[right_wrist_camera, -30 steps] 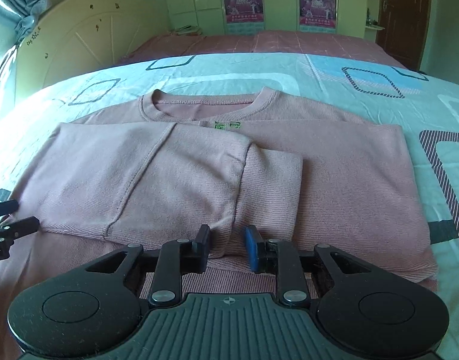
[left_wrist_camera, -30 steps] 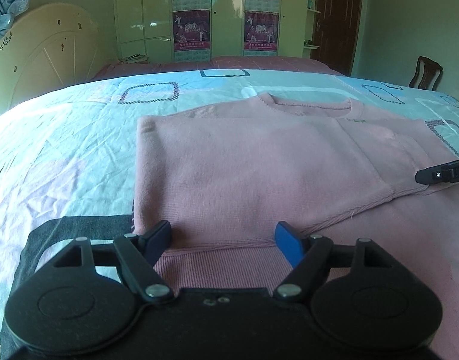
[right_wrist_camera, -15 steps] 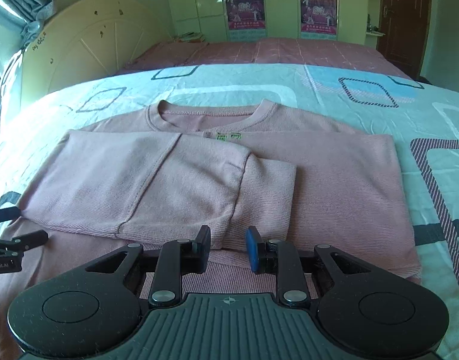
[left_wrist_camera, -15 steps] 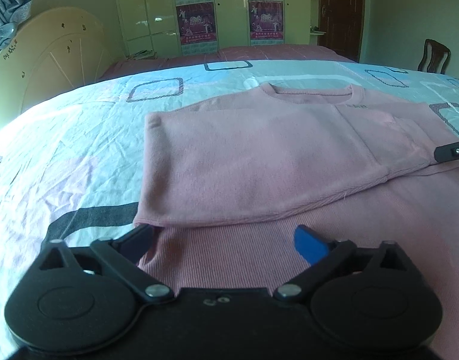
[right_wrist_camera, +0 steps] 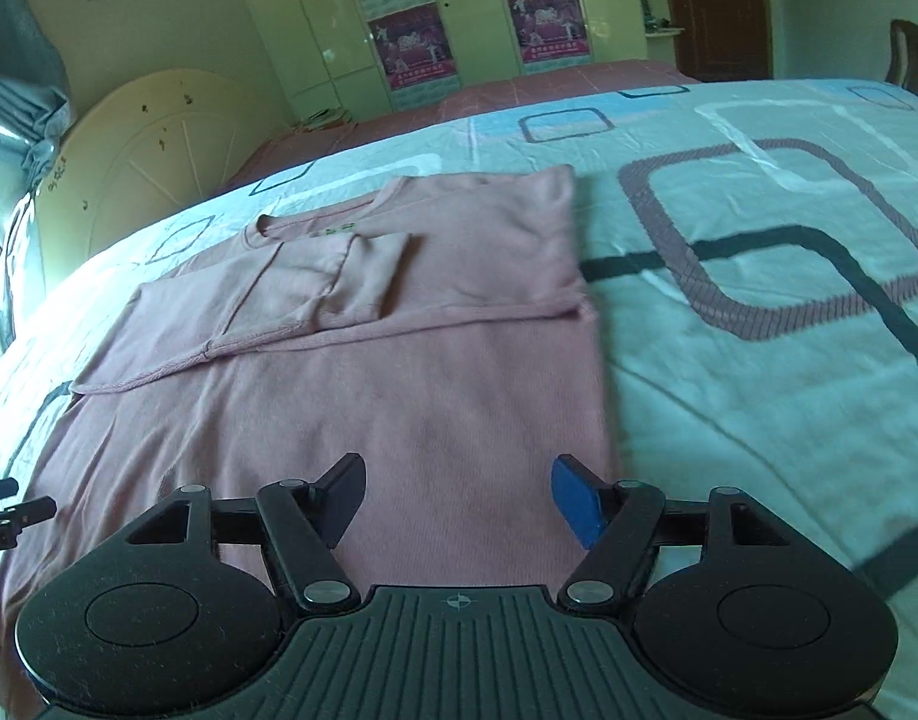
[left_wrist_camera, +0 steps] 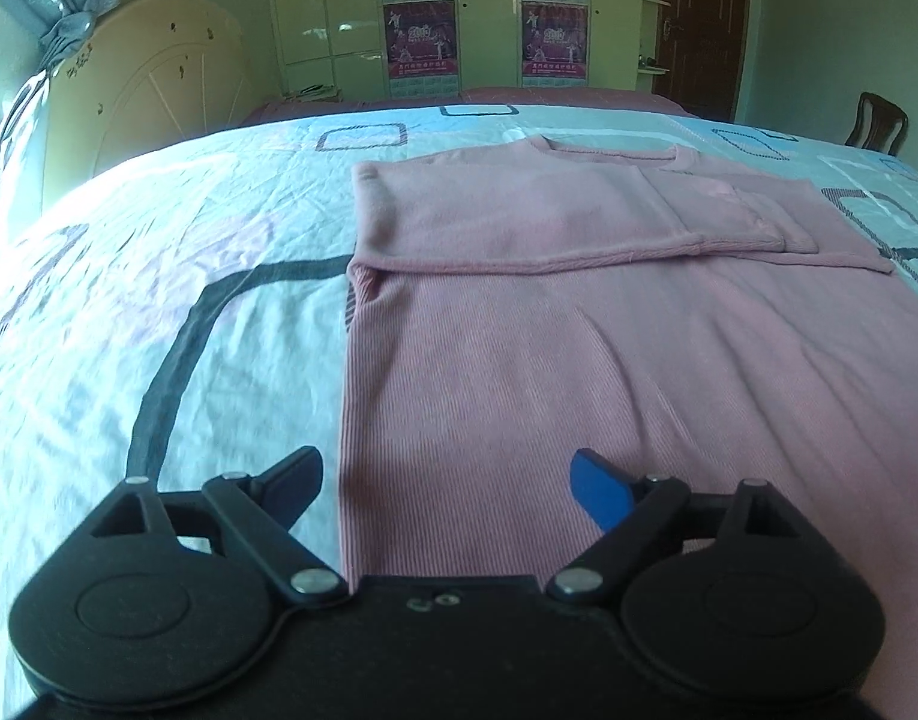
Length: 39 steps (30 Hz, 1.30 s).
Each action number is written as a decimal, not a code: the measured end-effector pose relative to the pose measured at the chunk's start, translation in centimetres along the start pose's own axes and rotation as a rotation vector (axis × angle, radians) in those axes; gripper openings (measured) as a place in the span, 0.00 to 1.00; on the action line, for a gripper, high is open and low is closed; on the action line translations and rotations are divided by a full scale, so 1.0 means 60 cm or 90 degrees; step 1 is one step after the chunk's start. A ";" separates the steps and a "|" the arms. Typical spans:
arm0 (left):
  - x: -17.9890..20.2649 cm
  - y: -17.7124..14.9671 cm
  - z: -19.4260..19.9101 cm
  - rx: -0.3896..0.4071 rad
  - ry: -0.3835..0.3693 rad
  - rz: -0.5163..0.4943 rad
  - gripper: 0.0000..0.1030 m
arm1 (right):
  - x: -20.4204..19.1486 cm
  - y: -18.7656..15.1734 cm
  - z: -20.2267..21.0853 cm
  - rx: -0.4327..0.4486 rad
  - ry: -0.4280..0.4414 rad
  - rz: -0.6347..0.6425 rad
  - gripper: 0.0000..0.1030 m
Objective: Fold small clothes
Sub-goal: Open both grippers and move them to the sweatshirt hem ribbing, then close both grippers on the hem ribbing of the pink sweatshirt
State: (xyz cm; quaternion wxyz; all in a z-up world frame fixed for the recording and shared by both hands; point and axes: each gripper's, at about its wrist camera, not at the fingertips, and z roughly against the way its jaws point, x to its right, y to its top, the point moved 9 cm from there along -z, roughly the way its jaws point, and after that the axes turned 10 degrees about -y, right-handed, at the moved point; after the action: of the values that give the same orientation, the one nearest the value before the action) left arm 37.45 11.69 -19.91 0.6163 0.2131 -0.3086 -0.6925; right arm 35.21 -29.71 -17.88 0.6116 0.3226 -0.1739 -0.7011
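Note:
A pink sweater (left_wrist_camera: 579, 330) lies flat on the bed, collar away from me, with both sleeves (left_wrist_camera: 579, 216) folded across its chest. My left gripper (left_wrist_camera: 446, 474) hovers over the lower body, jaws apart and closing, and the sweater's left edge runs between its fingers without being pinched. In the right wrist view the sweater (right_wrist_camera: 399, 390) fills the middle. My right gripper (right_wrist_camera: 456, 480) is over its lower right part, jaws opening, pads clear of the cloth. The sweater's right edge lies just outside the blue finger. The left gripper (right_wrist_camera: 24, 498) peeks in at the far left.
The bedsheet (right_wrist_camera: 759, 300) is pale blue with dark square outlines and spreads wide on both sides. A cream headboard (left_wrist_camera: 147, 78) stands at the left. A wardrobe with posters (left_wrist_camera: 423, 18), a dark door (left_wrist_camera: 699, 30) and a chair (left_wrist_camera: 879, 126) stand beyond the bed.
Both grippers drew back from the folded sleeves toward the hem, the left toward the sweater's left edge, the right toward its right edge. The right jaws spread from narrow to wide.

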 end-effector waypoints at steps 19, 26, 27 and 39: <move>-0.007 -0.172 0.134 0.008 -0.302 0.380 0.43 | 0.091 -0.183 0.128 -0.108 0.220 -0.245 0.44; -0.022 -0.173 0.103 0.025 -0.351 0.458 0.21 | 0.099 -0.165 0.102 -0.119 0.255 -0.299 0.18; -0.020 -0.171 0.100 0.018 -0.336 0.442 0.04 | 0.093 -0.163 0.098 -0.129 0.256 -0.281 0.10; -0.016 -0.149 0.147 0.079 -0.265 0.371 0.04 | 0.094 -0.136 0.138 -0.059 0.270 -0.233 0.07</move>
State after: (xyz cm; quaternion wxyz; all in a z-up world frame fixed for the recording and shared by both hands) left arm 25.15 14.56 -19.83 0.6977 0.0076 -0.5163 -0.4965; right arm 23.38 -34.87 -18.38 0.5118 0.4599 0.0515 -0.7238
